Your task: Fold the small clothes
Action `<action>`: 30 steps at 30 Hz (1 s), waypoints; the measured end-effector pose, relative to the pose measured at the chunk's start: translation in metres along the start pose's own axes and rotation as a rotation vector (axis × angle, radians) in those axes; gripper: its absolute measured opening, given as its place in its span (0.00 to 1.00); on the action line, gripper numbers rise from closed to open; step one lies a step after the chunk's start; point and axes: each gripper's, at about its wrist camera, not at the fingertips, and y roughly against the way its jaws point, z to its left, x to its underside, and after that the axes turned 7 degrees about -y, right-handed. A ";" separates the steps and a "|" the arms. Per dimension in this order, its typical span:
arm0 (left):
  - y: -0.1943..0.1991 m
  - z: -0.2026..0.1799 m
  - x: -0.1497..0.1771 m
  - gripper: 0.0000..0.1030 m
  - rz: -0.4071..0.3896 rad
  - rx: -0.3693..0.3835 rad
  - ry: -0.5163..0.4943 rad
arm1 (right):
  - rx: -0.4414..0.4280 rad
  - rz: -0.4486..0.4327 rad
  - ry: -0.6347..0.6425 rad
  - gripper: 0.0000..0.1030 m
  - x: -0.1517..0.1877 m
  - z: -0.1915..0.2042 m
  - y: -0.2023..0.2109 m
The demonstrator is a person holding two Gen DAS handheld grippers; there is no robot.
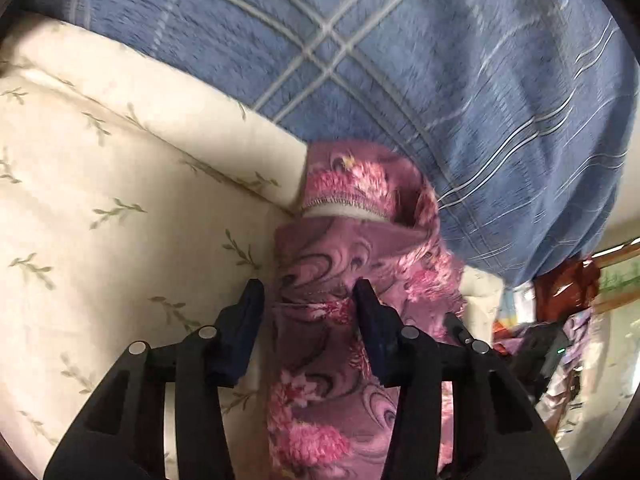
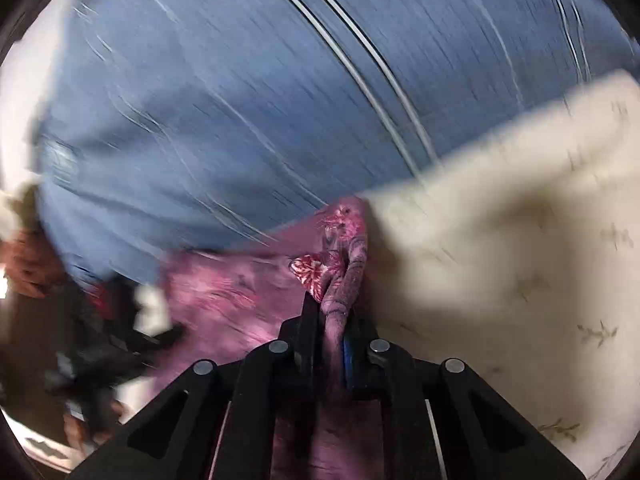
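Bed sheet (image 1: 100,152) and blue blanket (image 1: 400,80) behind; pink garment (image 1: 332,280) held up.
Right gripper (image 2: 334,320) is clamped on a bunched edge; left gripper (image 1: 308,292) is spread, garment running lengthwise between its fingers.

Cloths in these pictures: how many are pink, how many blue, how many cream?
Pink flowery garment: 1, pinched in the right gripper; the open left gripper straddles it.
Blue plaid blanket: 1.
Cream leaf-print sheet: 1.
Total: 3 cloths.
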 end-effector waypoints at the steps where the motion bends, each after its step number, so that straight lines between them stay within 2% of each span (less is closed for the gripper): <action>1: 0.010 -0.001 0.003 0.43 -0.010 -0.003 -0.016 | -0.011 -0.029 -0.003 0.20 0.001 0.001 0.008; 4: 0.039 -0.005 0.019 0.42 -0.028 0.040 -0.062 | -0.047 -0.083 0.026 0.21 0.010 0.008 0.039; 6: 0.055 -0.015 0.041 0.43 -0.036 0.076 -0.112 | -0.121 -0.118 0.074 0.21 0.018 0.016 0.062; 8: 0.060 -0.031 0.068 0.45 -0.039 0.099 -0.163 | -0.232 -0.142 0.121 0.21 0.036 0.020 0.084; 9: 0.059 -0.037 0.083 0.46 -0.036 0.104 -0.194 | -0.266 -0.134 0.134 0.21 0.044 0.018 0.090; 10: 0.056 -0.042 0.097 0.46 -0.027 0.077 -0.221 | -0.275 -0.113 0.159 0.21 0.051 0.018 0.088; 11: 0.050 -0.044 0.109 0.46 -0.022 0.028 -0.259 | -0.251 -0.095 0.181 0.21 0.059 0.018 0.083; 12: 0.047 -0.044 0.120 0.49 -0.027 -0.017 -0.294 | -0.204 -0.070 0.197 0.16 0.064 0.016 0.073; 13: 0.052 -0.033 0.126 0.53 -0.030 -0.060 -0.322 | -0.117 -0.023 0.224 0.11 0.072 0.010 0.063; 14: 0.047 -0.030 0.130 0.56 -0.001 -0.072 -0.311 | -0.052 0.012 0.255 0.11 0.079 0.003 0.052; 15: 0.051 -0.022 0.130 0.55 0.019 -0.044 -0.273 | -0.070 -0.034 0.262 0.11 0.081 0.000 0.059; 16: 0.056 -0.017 0.130 0.55 0.032 -0.006 -0.227 | -0.045 -0.038 0.245 0.13 0.080 0.001 0.065; 17: 0.068 -0.007 0.130 0.54 0.042 0.034 -0.191 | -0.037 -0.051 0.212 0.20 0.079 0.000 0.074; 20: 0.094 -0.001 0.144 0.57 0.023 0.055 -0.199 | -0.125 -0.058 0.134 0.26 0.087 -0.009 0.101; 21: 0.101 0.000 0.149 0.63 0.030 0.068 -0.212 | -0.142 -0.043 0.113 0.37 0.089 -0.012 0.103; 22: 0.099 -0.003 0.153 0.65 0.037 0.076 -0.215 | -0.145 -0.031 0.096 0.48 0.095 -0.018 0.103; 24: 0.085 -0.012 0.164 0.66 0.062 0.077 -0.202 | -0.097 -0.020 0.081 0.50 0.107 -0.028 0.097; 25: 0.082 -0.009 0.167 0.65 0.083 0.071 -0.194 | -0.088 0.014 0.069 0.39 0.115 -0.033 0.089; 26: 0.078 -0.008 0.171 0.64 0.089 0.059 -0.189 | -0.108 0.034 0.075 0.22 0.122 -0.033 0.087; 27: 0.078 -0.011 0.174 0.64 0.060 0.039 -0.213 | -0.112 0.019 0.097 0.16 0.131 -0.030 0.092; 28: 0.078 -0.017 0.176 0.64 0.037 0.020 -0.245 | -0.078 -0.026 0.140 0.16 0.139 -0.025 0.099; 30: 0.076 -0.020 0.178 0.61 0.035 -0.015 -0.263 | -0.019 -0.018 0.178 0.16 0.147 -0.024 0.095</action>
